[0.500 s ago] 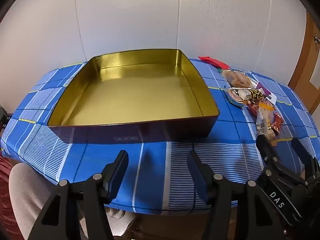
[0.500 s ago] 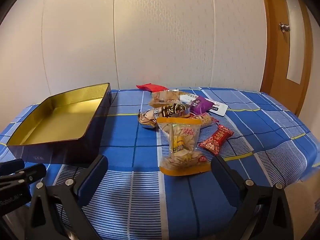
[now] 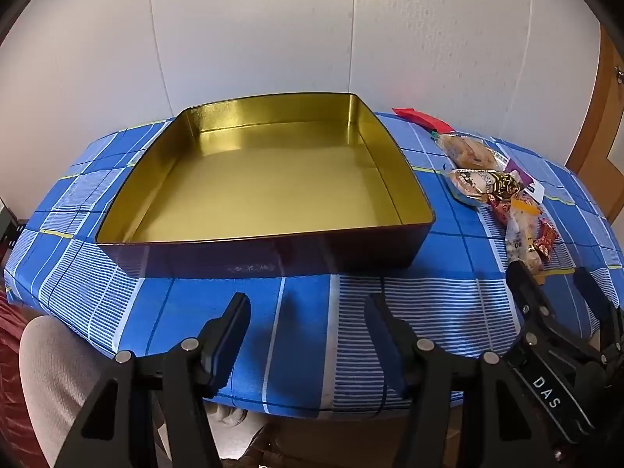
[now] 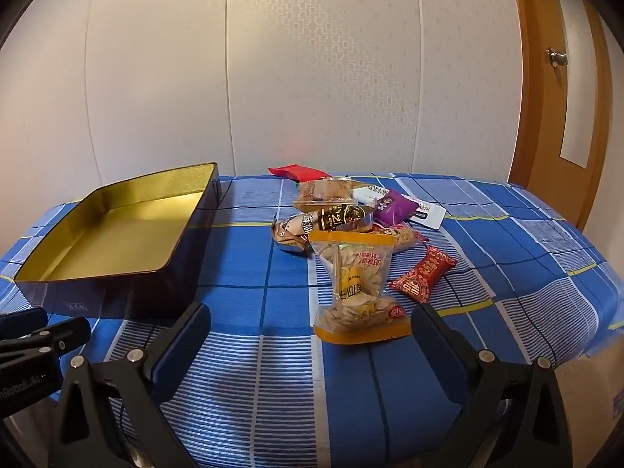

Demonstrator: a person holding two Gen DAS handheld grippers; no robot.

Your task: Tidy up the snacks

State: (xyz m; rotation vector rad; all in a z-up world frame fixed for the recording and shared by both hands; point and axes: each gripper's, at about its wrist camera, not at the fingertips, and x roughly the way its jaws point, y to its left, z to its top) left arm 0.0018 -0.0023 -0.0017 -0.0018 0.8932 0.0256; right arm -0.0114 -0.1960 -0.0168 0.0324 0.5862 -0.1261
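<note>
We read "DAS" in white on the right gripper's black body; print on the snack packets and tin stays illegible to us.

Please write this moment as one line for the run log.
phase: before first pick | left gripper: open, holds nothing | right gripper: open, facing seed bag | tin: no snacks inside

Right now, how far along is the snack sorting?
Nothing done: the gold-lined tin holds nothing. Nothing in hand: left gripper and right gripper are both open. Left: every packet, from the seed bag and red candy to the purple packet.
</note>
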